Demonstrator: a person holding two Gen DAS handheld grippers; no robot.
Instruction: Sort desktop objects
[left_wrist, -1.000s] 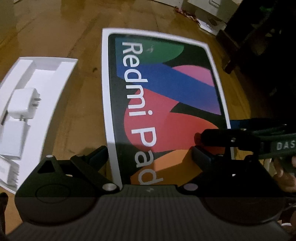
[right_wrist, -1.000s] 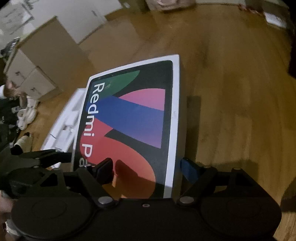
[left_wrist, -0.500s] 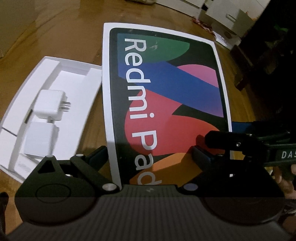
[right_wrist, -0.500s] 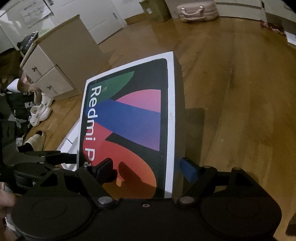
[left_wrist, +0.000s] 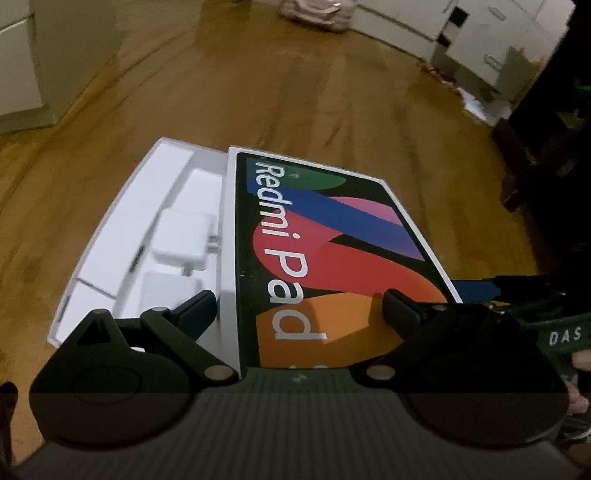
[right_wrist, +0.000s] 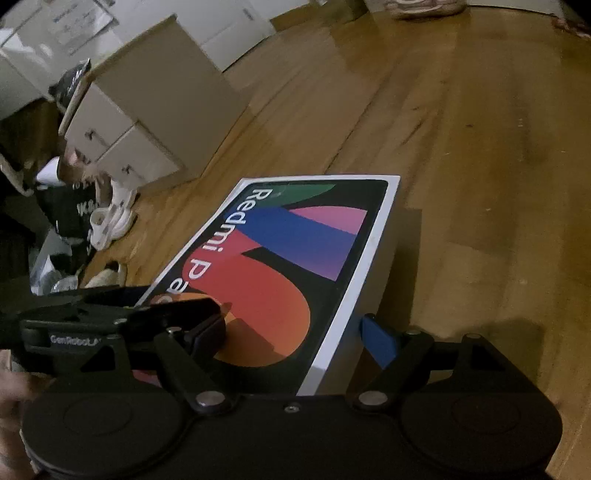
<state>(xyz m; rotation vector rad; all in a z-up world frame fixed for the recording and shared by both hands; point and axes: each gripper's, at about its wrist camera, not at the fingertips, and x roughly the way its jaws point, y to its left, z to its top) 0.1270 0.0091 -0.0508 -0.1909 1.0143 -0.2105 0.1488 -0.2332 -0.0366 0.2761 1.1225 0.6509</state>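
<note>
The Redmi Pad box lid (left_wrist: 332, 258), black with bright colour shapes and a white rim, hangs tilted above the wooden floor. My left gripper (left_wrist: 299, 312) grips its near end, one finger against the left side wall and the other on the printed top. My right gripper (right_wrist: 293, 334) holds the same end, its blue pad (right_wrist: 378, 341) on the right side wall of the lid (right_wrist: 295, 266). The white box base (left_wrist: 122, 236) lies below on the left with white chargers (left_wrist: 181, 236) in it. The lid's left edge overlaps the base.
A beige drawer cabinet (right_wrist: 147, 110) stands on the wooden floor (right_wrist: 480, 184), with white shoes (right_wrist: 110, 218) beside it. White cabinets (left_wrist: 480, 44) and a pink bag (left_wrist: 317, 11) line the far wall. Dark furniture (left_wrist: 546, 147) stands at the right.
Both grippers have carried the lid sideways and a little up, from beside the white base to over its right edge. Both views now tilt up and show more of the room.
</note>
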